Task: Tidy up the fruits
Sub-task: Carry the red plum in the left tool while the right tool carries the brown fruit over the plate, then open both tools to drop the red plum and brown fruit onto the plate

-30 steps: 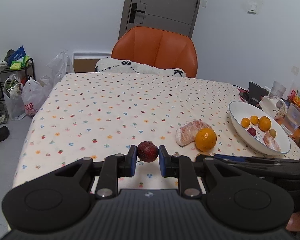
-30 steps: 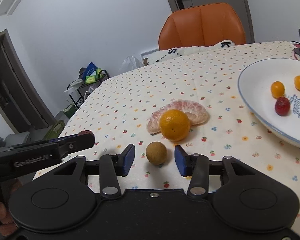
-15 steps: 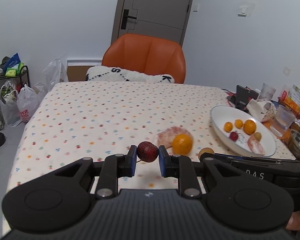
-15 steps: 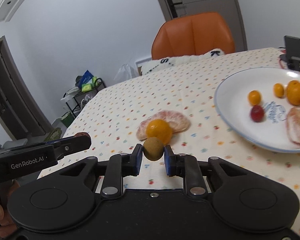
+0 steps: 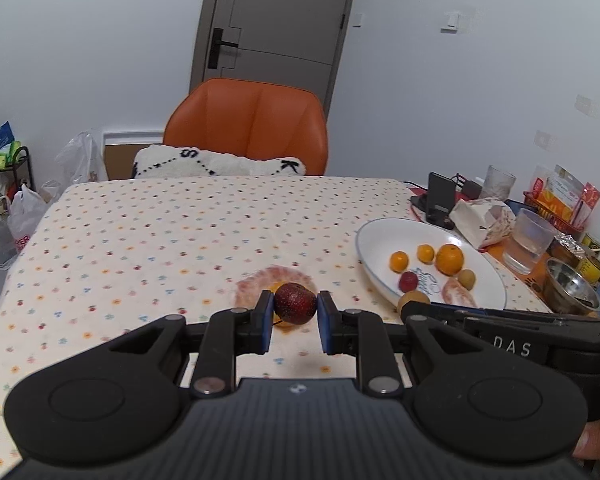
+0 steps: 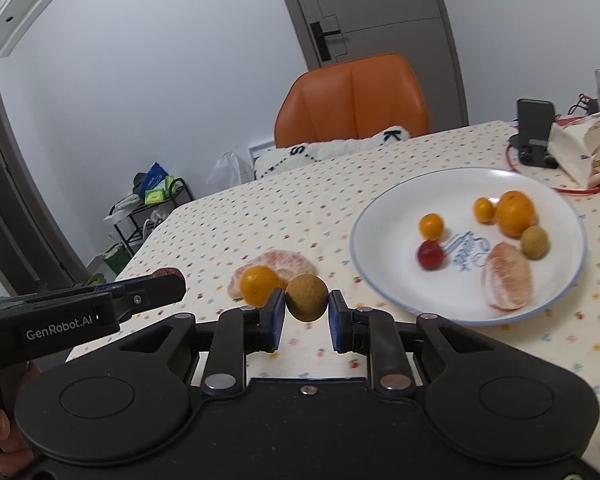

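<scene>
Dark red fruit (image 5: 295, 303): small, round, speckled skin, clamped between the blue pads of the left gripper (image 5: 294, 322), jaws narrowed to the fruit's width, held clear above the tablecloth (image 5: 148, 240) near its near edge. Brown-green fruit (image 6: 306, 297): round, matte and rough-looking, pinched the same way in the right gripper (image 6: 305, 318), hanging just short of the plate's near-left rim.

Handling, as a judgement: both fruits look light and firm enough for a pinch across the widest part, which is where the pads sit now. Round shape means they may roll once set down; the red one's skin looks thin, so a hard squeeze could bruise it.

White plate (image 6: 380, 216), blue-rimmed, sits toward the right edge of the table. On it: three oranges of different sizes, one red fruit, one brown-green fruit, one peeled citrus segment. Blue script is printed at the plate's centre; blurred, not legible.

On the cloth to the left of the plate: an orange (image 6: 259, 285) touching a peeled grapefruit piece (image 6: 288, 261); both not yet on the plate.

Writing: "GenRobot.AI" on the left gripper's side in the right wrist view; "DAS" on the right gripper's side in the left wrist view. Letters "S" and "K" on the white cushion (image 5: 220, 164) at the far edge, in front of the orange chair (image 5: 248, 128).
</scene>
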{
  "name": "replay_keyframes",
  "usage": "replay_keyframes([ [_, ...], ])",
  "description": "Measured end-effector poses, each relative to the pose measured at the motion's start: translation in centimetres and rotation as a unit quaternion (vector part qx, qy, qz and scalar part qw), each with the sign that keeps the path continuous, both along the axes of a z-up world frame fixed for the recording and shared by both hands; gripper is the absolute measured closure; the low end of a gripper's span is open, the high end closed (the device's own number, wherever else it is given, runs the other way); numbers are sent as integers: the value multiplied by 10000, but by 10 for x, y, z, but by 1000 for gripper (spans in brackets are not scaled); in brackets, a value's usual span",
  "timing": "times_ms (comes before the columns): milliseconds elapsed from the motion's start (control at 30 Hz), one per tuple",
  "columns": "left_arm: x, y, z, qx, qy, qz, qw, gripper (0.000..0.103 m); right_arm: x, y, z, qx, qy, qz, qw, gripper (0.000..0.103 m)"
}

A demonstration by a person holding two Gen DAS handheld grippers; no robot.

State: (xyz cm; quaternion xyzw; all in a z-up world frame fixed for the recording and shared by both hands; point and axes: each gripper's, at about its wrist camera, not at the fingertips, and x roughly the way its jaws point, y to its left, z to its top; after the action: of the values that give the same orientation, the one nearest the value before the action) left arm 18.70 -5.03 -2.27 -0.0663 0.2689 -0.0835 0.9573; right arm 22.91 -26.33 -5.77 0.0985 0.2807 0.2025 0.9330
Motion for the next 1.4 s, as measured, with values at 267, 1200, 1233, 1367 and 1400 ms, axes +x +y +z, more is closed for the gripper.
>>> replay_keyframes([
  [267, 11, -28, 0, -10, 22, -166, 9999, 82, 4, -28, -1, 41, 10, -217, 9998, 81],
  [1200, 71, -112, -20, -4, 329, -822, 9961, 82, 12, -104, -15, 277, 108, -855, 9959, 68],
  [1233, 72, -114, -20, -3, 351, -836, 9959, 82, 12, -105, -15, 289, 104, -867, 9958, 68],
  [1367, 76, -117, -21, -104, 399, -883, 9952, 77, 11, -110, -16, 326, 107, -922, 9951, 67],
  [1400, 76, -116, -20, -132, 405, -873, 9953, 75, 11, -111, -17, 338, 111, -932, 9950, 67],
])
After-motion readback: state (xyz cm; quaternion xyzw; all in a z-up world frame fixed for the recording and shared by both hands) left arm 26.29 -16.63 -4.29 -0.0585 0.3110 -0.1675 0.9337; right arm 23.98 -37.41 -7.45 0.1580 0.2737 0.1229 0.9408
